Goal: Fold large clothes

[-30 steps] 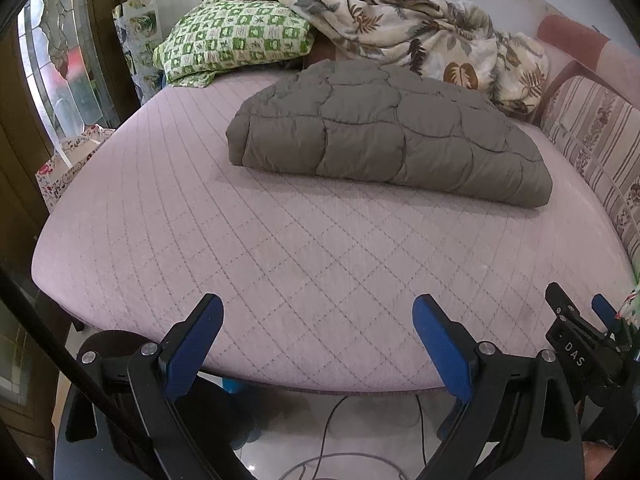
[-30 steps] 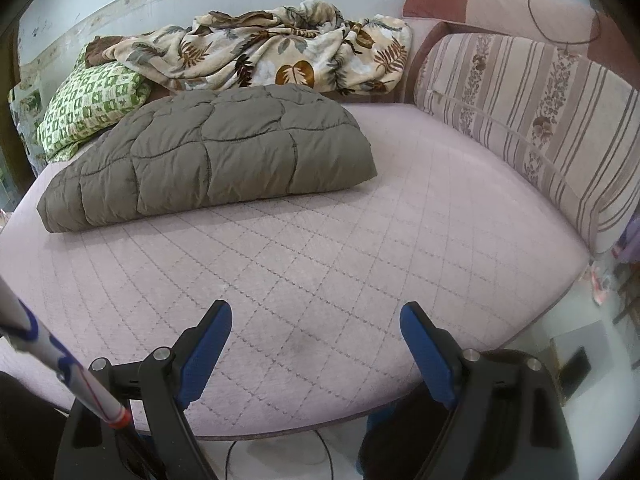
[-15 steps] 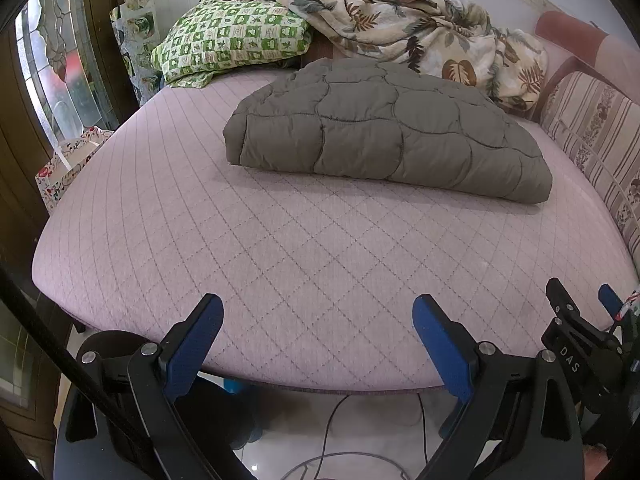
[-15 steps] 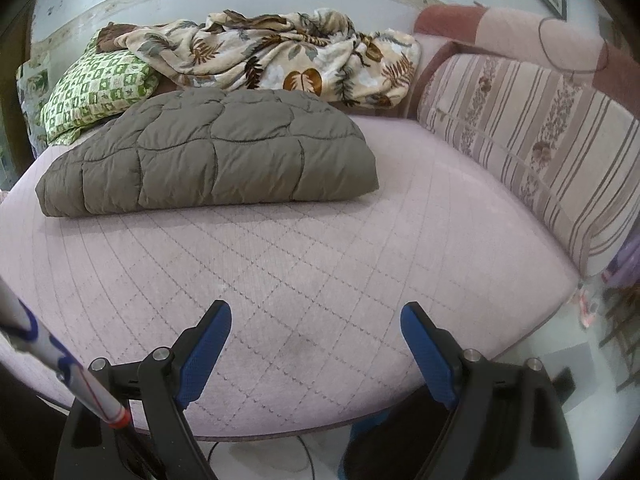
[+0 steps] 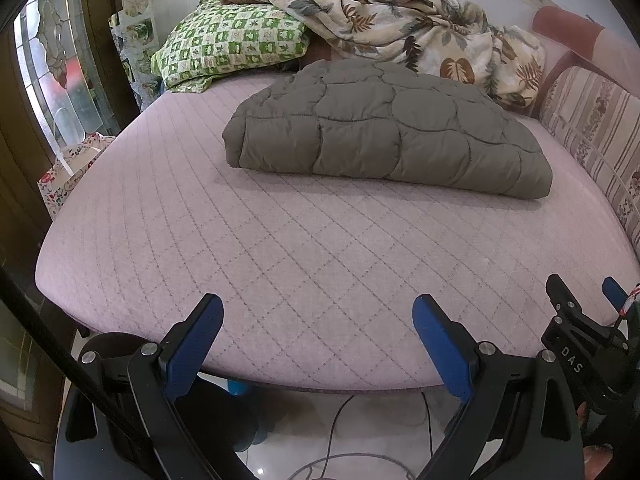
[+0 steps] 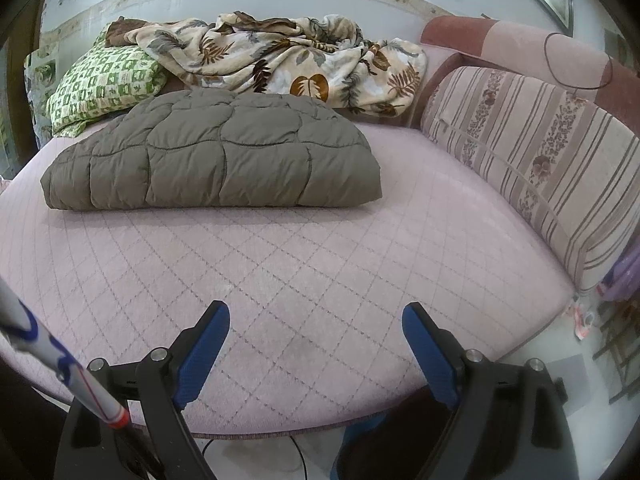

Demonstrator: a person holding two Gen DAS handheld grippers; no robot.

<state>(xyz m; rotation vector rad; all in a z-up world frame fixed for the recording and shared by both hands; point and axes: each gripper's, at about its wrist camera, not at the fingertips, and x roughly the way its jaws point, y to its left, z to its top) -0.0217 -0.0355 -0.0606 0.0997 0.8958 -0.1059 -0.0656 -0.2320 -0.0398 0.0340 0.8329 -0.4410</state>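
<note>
Folded grey quilted garment (image 5: pixel 384 128) lies on the far half of the pink quilted bed (image 5: pixel 280 248), well apart from both grippers. Its long axis runs left to right across the bed; the thick rounded fold faces near. It looks already folded into a compact bundle.

Left gripper (image 5: pixel 318 322) hovers at the near edge of the bed, fingers spread wide, nothing between them. Right gripper (image 6: pixel 316 326) also sits at the near edge, fingers wide, empty. Both point forward and downward toward bare mattress, not toward the garment.

From the left gripper the garment lies ahead and slightly right; its left end is the closer corner. From the right gripper the garment (image 6: pixel 212 156) lies ahead and to the left; its right end is the closer corner. Neither hand seems clearly nearer; judged roughly equal reach.

Path between fingers and garment: open mattress, no obstacle.

Surroundings: a leaf-print blanket (image 5: pixel 404 28) is heaped just behind the garment at the far wall, a green checked pillow (image 5: pixel 232 48) at far left, a striped cushion (image 6: pixel 532 160) along the right side. Any further fold or lift risks dragging against the blanket behind.
</note>
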